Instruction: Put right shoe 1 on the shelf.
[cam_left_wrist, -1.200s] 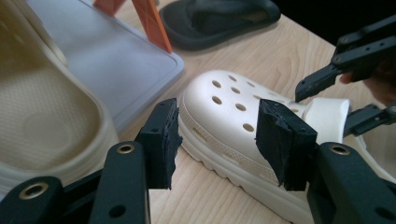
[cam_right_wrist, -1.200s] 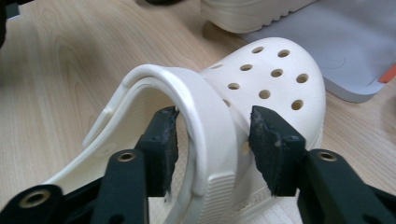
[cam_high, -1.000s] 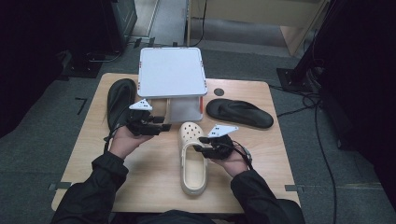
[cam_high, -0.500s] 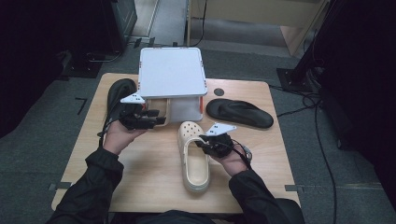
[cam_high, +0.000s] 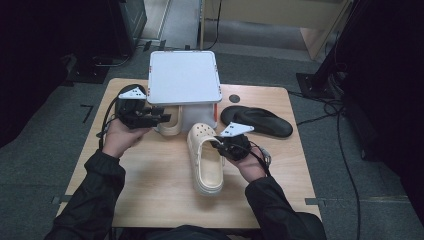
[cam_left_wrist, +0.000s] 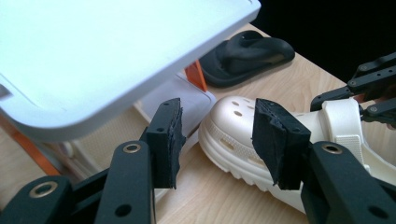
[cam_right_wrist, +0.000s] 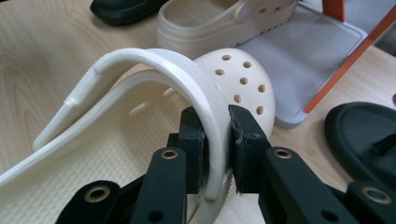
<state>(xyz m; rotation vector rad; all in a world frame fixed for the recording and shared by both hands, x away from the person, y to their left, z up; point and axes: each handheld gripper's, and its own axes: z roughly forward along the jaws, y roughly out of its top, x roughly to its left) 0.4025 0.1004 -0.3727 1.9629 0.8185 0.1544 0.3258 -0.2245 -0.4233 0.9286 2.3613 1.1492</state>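
Lifted since a second ago: both hands, with right gripper (cam_right_wrist: 215, 140) just closing, now pinching strap (cam_right_wrist: 187, 79) of cream clog (cam_high: 205, 157) at table (cam_high: 150, 190) centre. Left gripper (cam_left_wrist: 215, 135) at ten o'clock, jaws spread with nothing between, just narrowing. Second clog (cam_high: 169, 126) under white shelf (cam_high: 184, 77) at twelve o'clock. Black sandal (cam_high: 262, 121) at two o'clock.

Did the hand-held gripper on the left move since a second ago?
Yes. The left hand-held gripper has moved toward the far side of the table, closer to the white shoe rack, its jaws closing a little with nothing between them.
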